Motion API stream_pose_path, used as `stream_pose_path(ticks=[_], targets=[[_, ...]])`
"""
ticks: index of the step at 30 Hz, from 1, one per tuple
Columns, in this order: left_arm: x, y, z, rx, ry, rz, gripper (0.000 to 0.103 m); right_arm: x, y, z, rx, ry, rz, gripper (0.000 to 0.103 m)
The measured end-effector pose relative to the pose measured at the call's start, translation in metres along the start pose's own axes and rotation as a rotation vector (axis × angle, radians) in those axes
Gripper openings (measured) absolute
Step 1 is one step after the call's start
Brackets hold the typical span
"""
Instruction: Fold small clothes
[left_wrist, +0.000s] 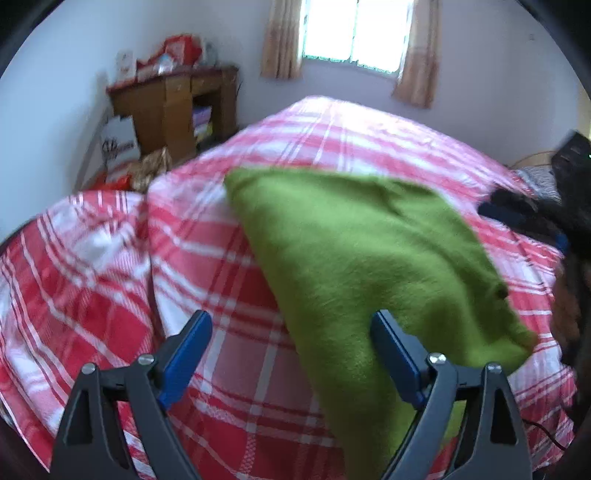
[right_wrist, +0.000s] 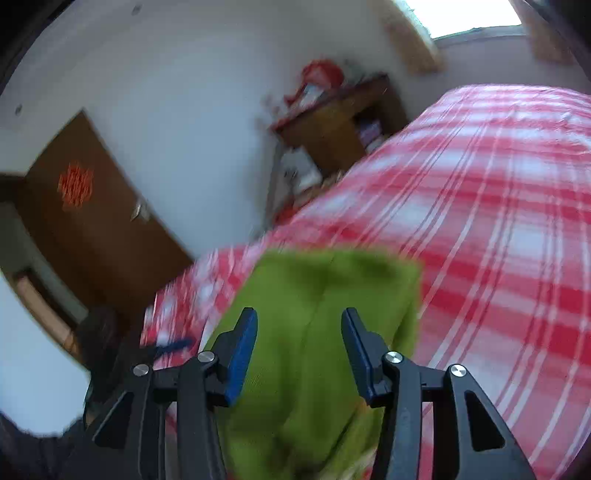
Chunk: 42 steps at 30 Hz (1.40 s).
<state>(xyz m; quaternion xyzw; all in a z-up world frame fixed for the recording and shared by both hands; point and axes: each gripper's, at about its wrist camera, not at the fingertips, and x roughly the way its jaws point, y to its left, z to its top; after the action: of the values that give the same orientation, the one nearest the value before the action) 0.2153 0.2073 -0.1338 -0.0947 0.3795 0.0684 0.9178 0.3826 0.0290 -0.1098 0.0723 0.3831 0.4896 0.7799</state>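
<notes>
We're looking at what seems like a mostly done fold here: the green garment (left_wrist: 369, 258) is lying on the red plaid bedspread (left_wrist: 92, 277) as a doubled-over wedge, though we're guessing it could take another fold or some smoothing, since the blur is hiding the details. The left gripper (left_wrist: 291, 354) is hanging with its jaws spread and nothing in them, the cloth sitting just ahead and running under its right finger. The right gripper (right_wrist: 299, 350) is gaping empty too, hovering over the garment, which is filling the gap between its fingers.
</notes>
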Motion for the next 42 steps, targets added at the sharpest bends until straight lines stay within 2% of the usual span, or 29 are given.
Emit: stream_pose_path(ticks=[2,4,7,11,14,15,17,23,29,42], targets=[[0.005,0.003,-0.004,-0.005,0.006,-0.006,0.093,0.017,0.006,-0.019,-0.018,0.091,-0.032,0.049],[0.008,0.007,-0.006,-0.018,0.003,0.002,0.102,0.034,0.006,-0.037,-0.046,0.159,-0.126,0.048],[0.004,0.011,-0.01,-0.051,0.009,0.0,0.103,0.033,0.016,-0.043,-0.092,0.124,-0.178,0.049],[-0.022,0.009,-0.013,-0.052,-0.028,0.024,0.102,0.006,0.041,-0.046,-0.1,0.056,-0.259,0.049],[-0.054,0.004,-0.009,-0.04,-0.103,0.029,0.102,-0.026,0.068,-0.053,-0.134,-0.037,-0.306,0.05],[-0.066,0.002,-0.007,-0.033,-0.136,0.031,0.102,-0.037,0.076,-0.056,-0.143,-0.075,-0.322,0.054],[-0.087,-0.003,-0.003,-0.016,-0.185,0.036,0.102,-0.058,0.093,-0.057,-0.152,-0.137,-0.335,0.059],[-0.126,-0.013,0.008,0.022,-0.284,0.013,0.102,-0.095,0.133,-0.056,-0.207,-0.249,-0.365,0.06],[-0.14,-0.017,0.009,0.031,-0.319,0.006,0.102,-0.108,0.143,-0.058,-0.21,-0.271,-0.356,0.062],[-0.143,-0.02,0.005,0.028,-0.319,0.007,0.102,-0.11,0.142,-0.066,-0.196,-0.269,-0.359,0.063]])
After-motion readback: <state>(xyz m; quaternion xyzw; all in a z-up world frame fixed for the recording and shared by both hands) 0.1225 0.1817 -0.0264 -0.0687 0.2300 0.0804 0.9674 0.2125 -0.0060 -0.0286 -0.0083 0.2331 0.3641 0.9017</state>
